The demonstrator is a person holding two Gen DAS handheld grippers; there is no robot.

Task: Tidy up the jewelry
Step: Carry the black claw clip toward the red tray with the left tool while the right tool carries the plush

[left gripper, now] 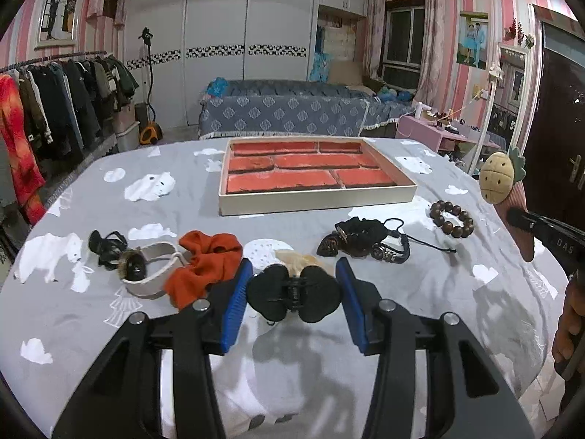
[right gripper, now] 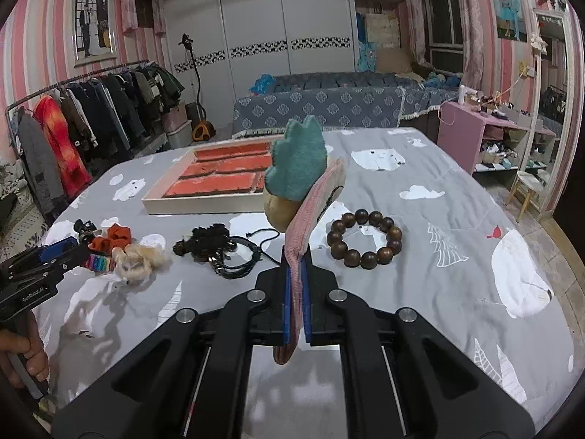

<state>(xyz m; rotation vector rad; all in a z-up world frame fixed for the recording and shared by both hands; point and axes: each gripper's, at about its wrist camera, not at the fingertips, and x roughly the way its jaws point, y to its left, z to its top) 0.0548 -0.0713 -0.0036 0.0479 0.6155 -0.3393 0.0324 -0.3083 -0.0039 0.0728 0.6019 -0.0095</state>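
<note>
My left gripper [left gripper: 294, 281] is shut on a black claw hair clip [left gripper: 292, 298], its blue pads pressed on both wings, and holds it above the table with its shadow below. My right gripper [right gripper: 297, 259] is shut on the pink felt stem of a pineapple hair clip [right gripper: 296, 168], which stands up in front of the camera. The same pineapple clip [left gripper: 499, 179] shows at the right edge of the left wrist view. A cream tray [left gripper: 318, 199] lined in red brick pattern lies at the back of the table, also seen as the tray [right gripper: 190, 205] behind the pineapple clip.
On the grey cloud-print cloth lie a wooden bead bracelet [right gripper: 365, 238], black cord bracelets with a scrunchie [left gripper: 365, 241], an orange scrunchie [left gripper: 204, 263], a white band with a fur pompom [left gripper: 146, 272], a black hair tie [left gripper: 106, 247] and a blond hair piece [right gripper: 139, 259]. A clothes rail stands left.
</note>
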